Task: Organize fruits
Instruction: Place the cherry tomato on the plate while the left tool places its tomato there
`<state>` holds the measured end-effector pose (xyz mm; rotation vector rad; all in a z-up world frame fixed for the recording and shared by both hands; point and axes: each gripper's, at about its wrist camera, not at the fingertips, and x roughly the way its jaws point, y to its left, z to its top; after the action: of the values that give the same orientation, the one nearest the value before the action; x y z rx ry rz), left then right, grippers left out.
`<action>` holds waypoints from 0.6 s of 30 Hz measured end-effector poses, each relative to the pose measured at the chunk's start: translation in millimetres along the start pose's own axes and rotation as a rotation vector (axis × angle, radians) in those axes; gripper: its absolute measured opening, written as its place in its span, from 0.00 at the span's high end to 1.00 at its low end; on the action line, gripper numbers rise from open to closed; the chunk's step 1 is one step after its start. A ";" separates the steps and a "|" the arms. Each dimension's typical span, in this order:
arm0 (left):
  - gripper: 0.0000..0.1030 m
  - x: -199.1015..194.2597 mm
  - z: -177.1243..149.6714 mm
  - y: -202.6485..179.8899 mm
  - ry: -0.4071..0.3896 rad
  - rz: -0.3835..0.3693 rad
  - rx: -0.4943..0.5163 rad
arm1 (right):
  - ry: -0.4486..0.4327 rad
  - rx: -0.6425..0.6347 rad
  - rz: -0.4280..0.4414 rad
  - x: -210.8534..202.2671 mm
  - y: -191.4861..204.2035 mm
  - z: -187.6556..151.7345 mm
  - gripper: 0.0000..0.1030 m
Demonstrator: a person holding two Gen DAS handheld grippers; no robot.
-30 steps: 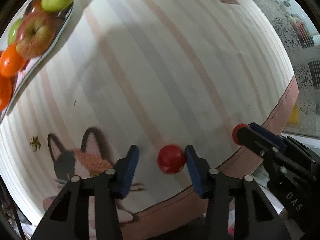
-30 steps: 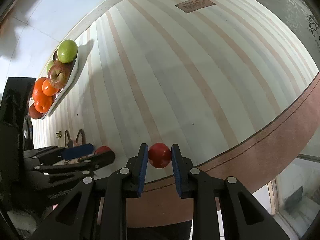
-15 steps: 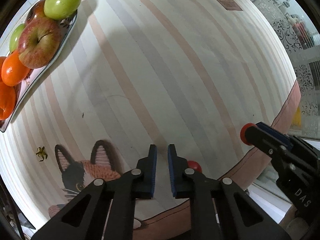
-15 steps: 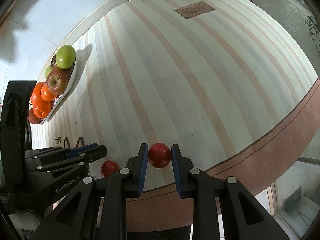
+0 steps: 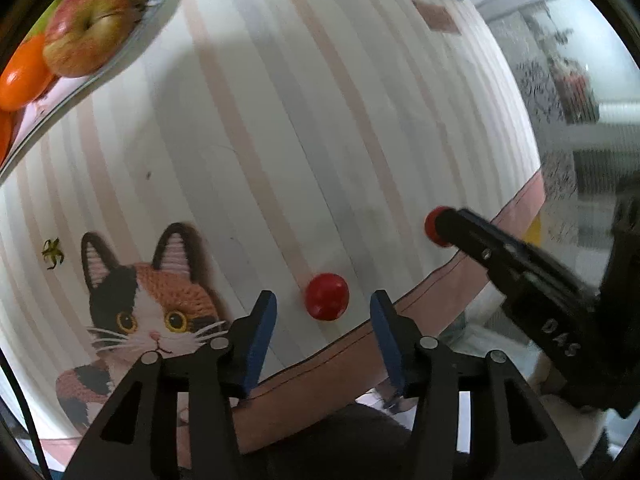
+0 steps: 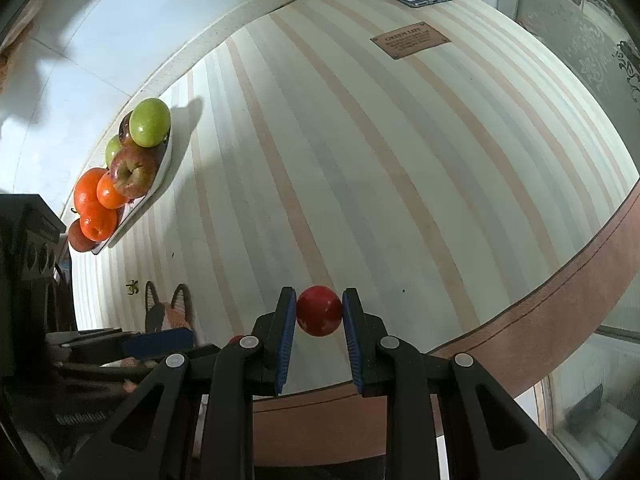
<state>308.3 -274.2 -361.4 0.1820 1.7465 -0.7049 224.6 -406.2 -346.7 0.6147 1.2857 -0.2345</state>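
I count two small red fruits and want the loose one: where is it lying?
In the left wrist view the loose red fruit lies on the striped mat between the left tool's open pads, right of the cat picture.

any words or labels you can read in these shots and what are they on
"DAS" on the right hand-held gripper body, left wrist view.
"GREEN LIFE" heads the brown label on the striped tablecloth; its smaller lines are too small to read.
Lettering on the left hand-held gripper body is too dark and blurred to read.

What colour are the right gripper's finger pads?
Blue finger pads, shut on the small red fruit; clearest in the right wrist view.
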 end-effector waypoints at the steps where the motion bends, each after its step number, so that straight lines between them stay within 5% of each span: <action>1: 0.55 6.9 0.3 -2.2 0.016 0.010 0.005 | 0.000 0.000 -0.002 0.4 -0.1 -0.5 0.75; 6: 0.57 26.4 8.4 -11.5 0.026 0.054 0.021 | 0.005 0.008 -0.009 0.5 -4.9 -3.7 0.75; 10: 0.75 28.3 8.7 -27.9 -0.023 0.103 0.071 | 0.007 0.015 -0.016 1.0 -7.0 -5.8 0.75; 18: 0.76 13.4 1.5 -26.3 -0.089 0.105 0.079 | 0.001 0.017 -0.020 -2.1 -7.5 -10.2 0.75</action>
<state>293.1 -299.4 -364.4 0.2903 1.6135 -0.6960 211.9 -407.1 -348.5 0.6163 1.2923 -0.2622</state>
